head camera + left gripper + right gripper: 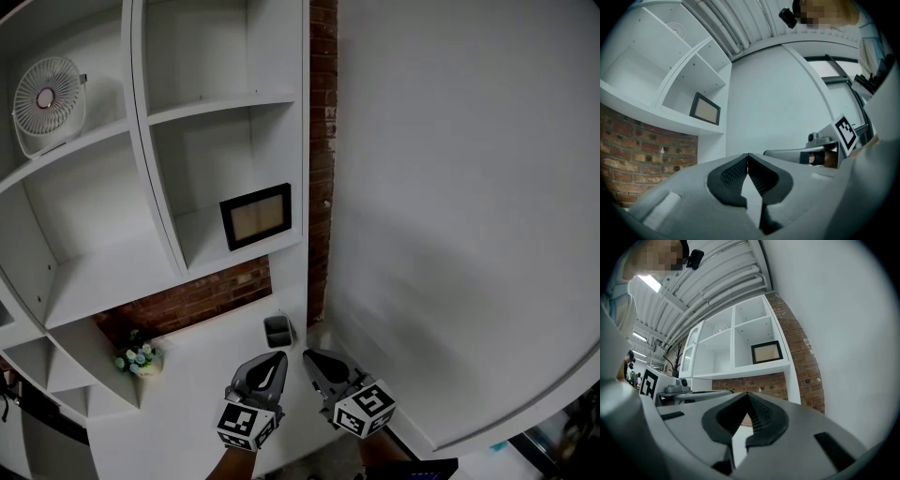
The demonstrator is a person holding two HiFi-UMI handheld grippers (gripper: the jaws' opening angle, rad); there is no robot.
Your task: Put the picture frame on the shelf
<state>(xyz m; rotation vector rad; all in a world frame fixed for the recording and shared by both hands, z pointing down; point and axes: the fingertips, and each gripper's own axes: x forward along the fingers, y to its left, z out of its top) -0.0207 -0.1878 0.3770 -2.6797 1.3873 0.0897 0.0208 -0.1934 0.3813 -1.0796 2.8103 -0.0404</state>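
White shelf (216, 103) compartments fill the upper left of the head view, with a brick wall (202, 298) behind and below them and a plain white wall (469, 187) across the right half. The picture frame (256, 216) stands upright in the lower right compartment of the shelf, at the centre of the frame, leaning back from its front edge. A small white fan (47, 103) stands in a compartment at the upper left. On the white surface (206, 375) below the shelf, a small bunch of flowers (138, 358) lies at the lower left and a small dark container (277, 331) stands near bottom centre. The left gripper (278, 355) and right gripper (309, 355) are side by side at the bottom centre, just below the container and well apart from the picture frame. In the left gripper view, the jaws meet tip to tip at lower centre with nothing between them; the picture frame (705, 109) appears at centre left on its shelf. In the right gripper view, the jaws are likewise closed and empty, and the picture frame (766, 352) shows at upper centre, the fan (721, 327) to its upper left.
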